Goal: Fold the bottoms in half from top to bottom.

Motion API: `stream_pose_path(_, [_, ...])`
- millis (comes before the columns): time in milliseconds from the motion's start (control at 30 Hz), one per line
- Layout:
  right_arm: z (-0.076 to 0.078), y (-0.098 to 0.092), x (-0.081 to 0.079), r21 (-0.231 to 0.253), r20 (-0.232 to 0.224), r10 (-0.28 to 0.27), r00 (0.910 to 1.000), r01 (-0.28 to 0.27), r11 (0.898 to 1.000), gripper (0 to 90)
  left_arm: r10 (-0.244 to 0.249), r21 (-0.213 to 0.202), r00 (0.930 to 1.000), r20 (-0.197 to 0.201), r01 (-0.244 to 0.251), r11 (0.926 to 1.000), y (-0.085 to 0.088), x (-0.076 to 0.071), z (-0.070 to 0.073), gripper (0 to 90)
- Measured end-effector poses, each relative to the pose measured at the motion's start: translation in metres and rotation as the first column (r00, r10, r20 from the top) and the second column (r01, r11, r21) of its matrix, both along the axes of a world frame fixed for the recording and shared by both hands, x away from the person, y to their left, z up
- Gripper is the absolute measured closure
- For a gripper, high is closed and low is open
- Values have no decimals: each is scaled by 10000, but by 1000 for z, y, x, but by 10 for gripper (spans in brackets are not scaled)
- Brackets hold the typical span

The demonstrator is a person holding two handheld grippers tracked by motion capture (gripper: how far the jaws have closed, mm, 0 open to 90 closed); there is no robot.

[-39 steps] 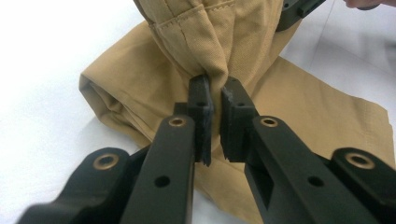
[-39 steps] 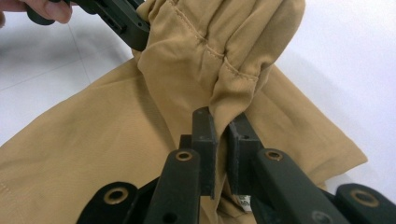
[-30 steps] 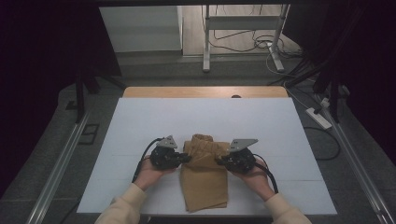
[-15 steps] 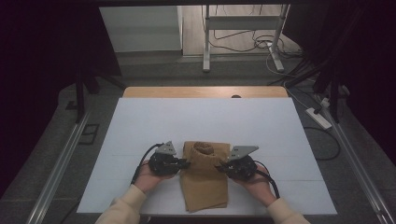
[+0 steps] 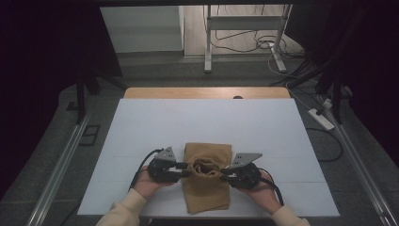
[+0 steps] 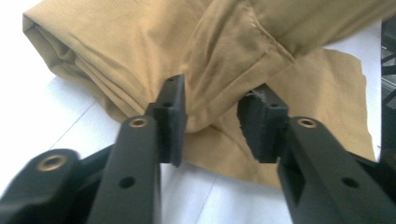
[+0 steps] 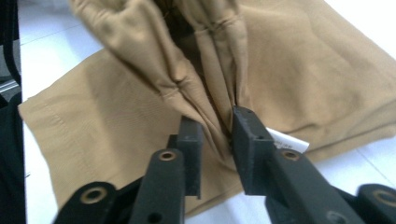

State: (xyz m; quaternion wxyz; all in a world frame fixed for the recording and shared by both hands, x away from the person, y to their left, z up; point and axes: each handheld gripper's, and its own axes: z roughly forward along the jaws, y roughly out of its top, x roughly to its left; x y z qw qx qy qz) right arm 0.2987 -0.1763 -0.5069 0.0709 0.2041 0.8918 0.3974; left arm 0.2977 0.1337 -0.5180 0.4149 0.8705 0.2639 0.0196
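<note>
The left gripper (image 6: 212, 123) has just been opening, its jaws now parted with a fold of the tan garment (image 5: 207, 181) loose between them; the right gripper (image 7: 217, 149) has also just been opening, cloth between its jaws, though whether the pads still pinch I cannot tell; the garment lies folded at the near edge of the white worktop (image 5: 141, 127), midway along it; it looks soft, light and limp, best taken at a seam or folded edge; beyond, dark floor, cables (image 5: 263, 44), a stand (image 5: 207, 37).

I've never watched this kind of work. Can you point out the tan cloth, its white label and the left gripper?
tan cloth (image 5: 207, 197): high view, flat near end.
white label (image 7: 288, 141): right gripper view, its middle.
left gripper (image 6: 212, 121): left gripper view, between its fingertips.
</note>
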Motion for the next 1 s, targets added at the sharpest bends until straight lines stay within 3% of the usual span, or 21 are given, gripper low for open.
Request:
stream_pose_path(200, [5, -13, -8, 83, 40, -256, 9997, 256, 9996, 584, -27, 92, 10000, 55, 27, 10000, 11, -13, 4, 428])
stream_pose_path(333, [6, -26, -7, 258, -131, -738, 9972, 742, 9969, 563, 438, 48, 9990, -23, -437, 9990, 23, -16, 3, 393])
stream_pose_path(767, [6, -29, 12, 259, -464, -1389, 9892, 1402, 9898, 463, 1268, -252, 9918, -169, -1272, 9916, 20, 6, 8, 338])
stream_pose_path(1000, [7, -25, 23, 173, -349, -1572, 9869, 1579, 9873, 433, 1569, -471, 9872, -278, -1581, 9863, 17, 18, 13, 323])
